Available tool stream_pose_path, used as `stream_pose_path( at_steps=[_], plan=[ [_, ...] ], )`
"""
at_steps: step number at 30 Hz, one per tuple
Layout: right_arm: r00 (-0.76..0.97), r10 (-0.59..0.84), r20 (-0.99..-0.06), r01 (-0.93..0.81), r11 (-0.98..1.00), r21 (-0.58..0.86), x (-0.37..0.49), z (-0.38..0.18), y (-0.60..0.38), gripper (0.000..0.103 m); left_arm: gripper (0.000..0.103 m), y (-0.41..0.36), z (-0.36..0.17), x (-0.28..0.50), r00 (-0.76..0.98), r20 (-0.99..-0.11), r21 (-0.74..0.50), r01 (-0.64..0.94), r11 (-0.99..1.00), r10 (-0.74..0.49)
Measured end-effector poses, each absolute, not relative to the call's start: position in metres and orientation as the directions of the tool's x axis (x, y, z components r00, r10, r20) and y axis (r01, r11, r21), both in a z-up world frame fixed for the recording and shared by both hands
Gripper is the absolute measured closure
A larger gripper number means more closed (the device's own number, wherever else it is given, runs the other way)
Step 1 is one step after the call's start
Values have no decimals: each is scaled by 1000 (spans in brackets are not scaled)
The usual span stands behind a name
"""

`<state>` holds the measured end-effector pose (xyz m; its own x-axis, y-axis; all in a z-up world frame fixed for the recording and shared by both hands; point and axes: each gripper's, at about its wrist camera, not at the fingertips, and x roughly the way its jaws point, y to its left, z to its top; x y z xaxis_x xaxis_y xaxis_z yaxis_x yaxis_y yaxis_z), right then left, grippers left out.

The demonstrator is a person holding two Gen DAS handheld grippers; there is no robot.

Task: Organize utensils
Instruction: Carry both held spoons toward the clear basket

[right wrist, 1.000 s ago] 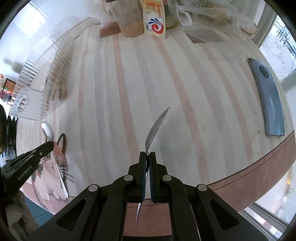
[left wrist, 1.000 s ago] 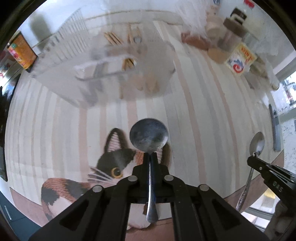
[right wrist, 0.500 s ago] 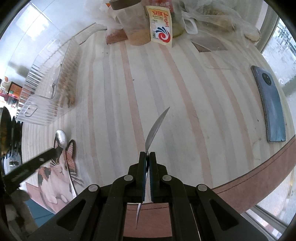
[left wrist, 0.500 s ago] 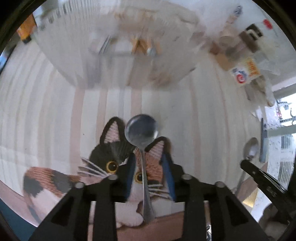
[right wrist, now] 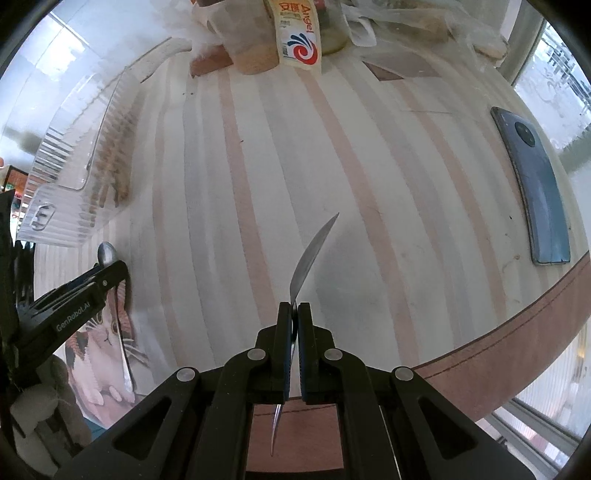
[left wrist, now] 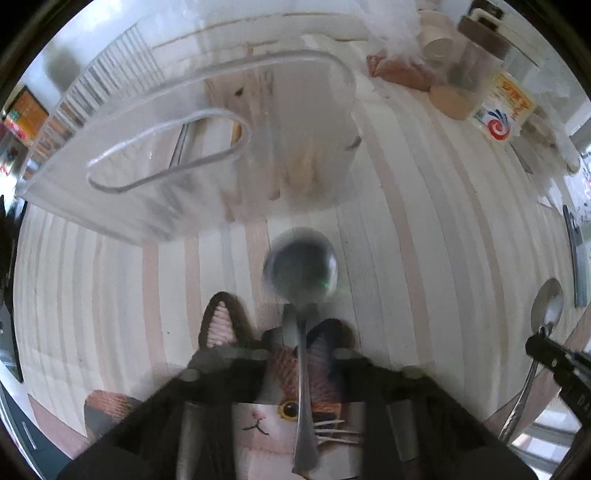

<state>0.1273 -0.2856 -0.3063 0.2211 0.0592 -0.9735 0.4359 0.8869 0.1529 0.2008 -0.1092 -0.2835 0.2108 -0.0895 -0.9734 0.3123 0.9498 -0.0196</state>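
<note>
Left gripper [left wrist: 301, 373] — motion-blurred in its own view, fingers [left wrist: 207, 387] spread wide to either side of a spoon [left wrist: 300, 273]. Spoon lies handle-down between them, bowl toward 12 o'clock, handle crossing a cat-print mat [left wrist: 280, 413] on the striped counter [left wrist: 424, 221]. Whether either finger touches the handle — cannot tell through the blur. In the right wrist view the same gripper [right wrist: 110, 271] sits at 9 o'clock with the spoon bowl [right wrist: 107, 254] poking out past its tip.

Right gripper [right wrist: 294, 314]: fingers closed tight on a second spoon [right wrist: 314, 245], seen edge-on, bowl raised above the counter [right wrist: 369, 166] and pointing toward 1 o'clock, handle tip trailing below the fingers at 6. From the left wrist view this gripper [left wrist: 539, 343] and its spoon [left wrist: 546, 314] show at 4 o'clock, bowl up.

Clear ribbed organizer bin [left wrist: 207, 147] stands at 11–12 o'clock of the left view, just beyond the lying spoon's bowl; wooden sticks and a metal utensil show through its wall, blurred. Same bin [right wrist: 74, 177] at 9–10 o'clock in the right view.

Elsewhere: dark phone [right wrist: 532, 192] flat on the counter at 3 o'clock of the right view, well apart from the spoons; jars and a red-swirl labelled packet [right wrist: 297, 33] at 12.
</note>
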Motion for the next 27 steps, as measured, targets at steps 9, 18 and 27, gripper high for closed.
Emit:
stream_pose_path(
  at_steps=[9, 18, 27],
  plan=[
    [244, 55, -968, 429, 889, 159, 129, -294, -283, 100, 103, -83, -267, 194, 212, -969, -74, 247, 966, -129],
    [253, 68, -965, 420, 891, 173, 130, -289, -282, 100, 103, -43, -235, 204, 255, -946, -158, 178, 971, -200],
    [247, 74, -966, 425, 888, 177, 128, -290, -282, 100, 71, -26, -273, 212, 173, -937, -296, 72, 952, -304]
  ],
)
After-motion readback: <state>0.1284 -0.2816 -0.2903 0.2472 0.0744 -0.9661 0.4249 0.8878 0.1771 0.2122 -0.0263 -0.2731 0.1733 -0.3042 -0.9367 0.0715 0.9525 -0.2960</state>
